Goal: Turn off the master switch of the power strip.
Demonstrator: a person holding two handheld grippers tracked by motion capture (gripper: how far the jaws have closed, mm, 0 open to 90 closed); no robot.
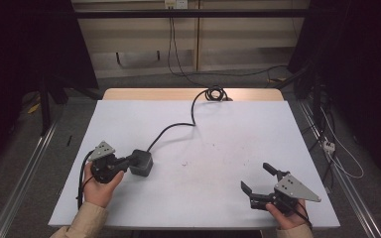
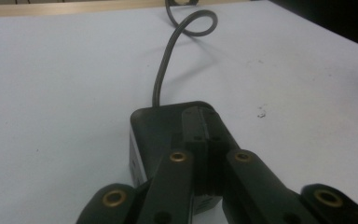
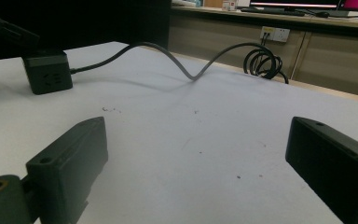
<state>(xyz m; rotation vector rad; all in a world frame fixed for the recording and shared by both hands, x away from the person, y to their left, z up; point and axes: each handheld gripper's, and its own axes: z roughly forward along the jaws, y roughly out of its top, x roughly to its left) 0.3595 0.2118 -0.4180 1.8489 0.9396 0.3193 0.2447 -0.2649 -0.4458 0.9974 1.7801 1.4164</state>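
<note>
My left gripper (image 1: 124,162) has its jaws pressed flat together, nothing between them, their tips resting on top of the power cube (image 1: 141,162). The cube is a squat block of matte dark grey plastic with rounded corners, sitting on the near left part of the table (image 1: 218,148), just ahead of my left hand (image 1: 99,187). From its far side a round grey cable (image 1: 171,129) snakes across the pale, smooth tabletop to a tight coil (image 1: 215,93) at the far edge, where bare wood shows.

In the left gripper view the jaws (image 2: 208,140) are ribbed black pads on hinged black links with brass-coloured pivot bushes, lying over the cube (image 2: 156,126); its side face looks lighter there. The right gripper view gives the cube's (image 3: 47,72) front face instead, with faint socket slots moulded in, and the cable (image 3: 186,70) arching clear of the surface in a hump.

My right gripper (image 1: 258,179) rests near the right front corner, released, its blocky jaws spread wide over bare table, which is speckled with small dark marks (image 3: 108,110).
</note>
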